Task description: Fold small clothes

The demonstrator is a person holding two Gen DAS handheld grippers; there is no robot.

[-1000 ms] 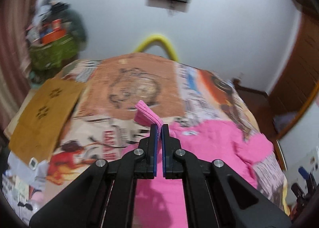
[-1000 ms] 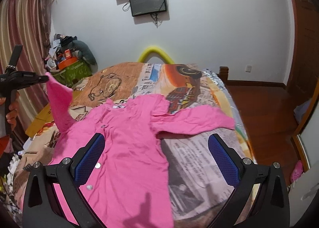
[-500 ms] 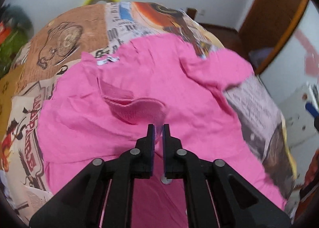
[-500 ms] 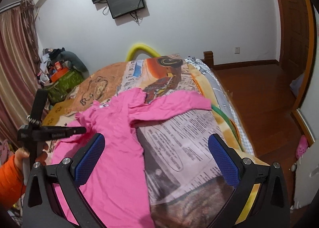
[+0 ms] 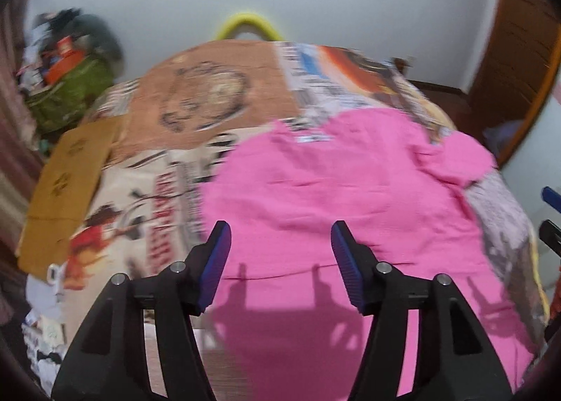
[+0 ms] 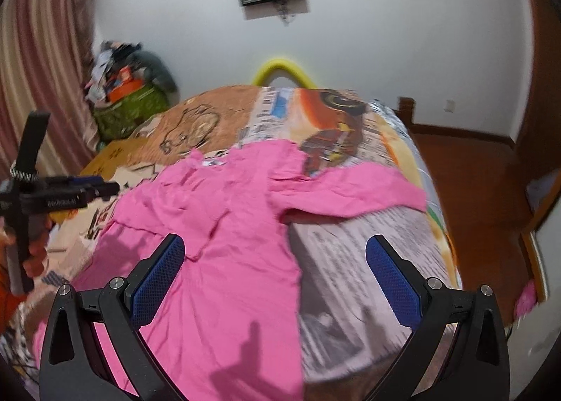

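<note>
A small pink long-sleeved shirt (image 5: 336, 204) lies on the bed, also in the right wrist view (image 6: 224, 246). Its left sleeve is folded across the chest (image 6: 196, 211). Its right sleeve (image 6: 354, 194) lies stretched out toward the bed's right side. My left gripper (image 5: 280, 250) is open and empty above the shirt's lower body; it shows at the far left of the right wrist view (image 6: 80, 190). My right gripper (image 6: 273, 274) is open and empty above the shirt's hem and the bedspread.
The bed has a printed cartoon bedspread (image 6: 350, 260) with a yellow headboard arch (image 6: 280, 69). A brown folded cloth (image 5: 66, 183) lies at the bed's left. A cluttered green basket (image 6: 129, 106) stands by the curtain. Wood floor (image 6: 484, 197) lies to the right.
My left gripper carried the pink sleeve over the shirt's chest, let it go and opened, then drew back. My right gripper stayed open and shifted a little.
</note>
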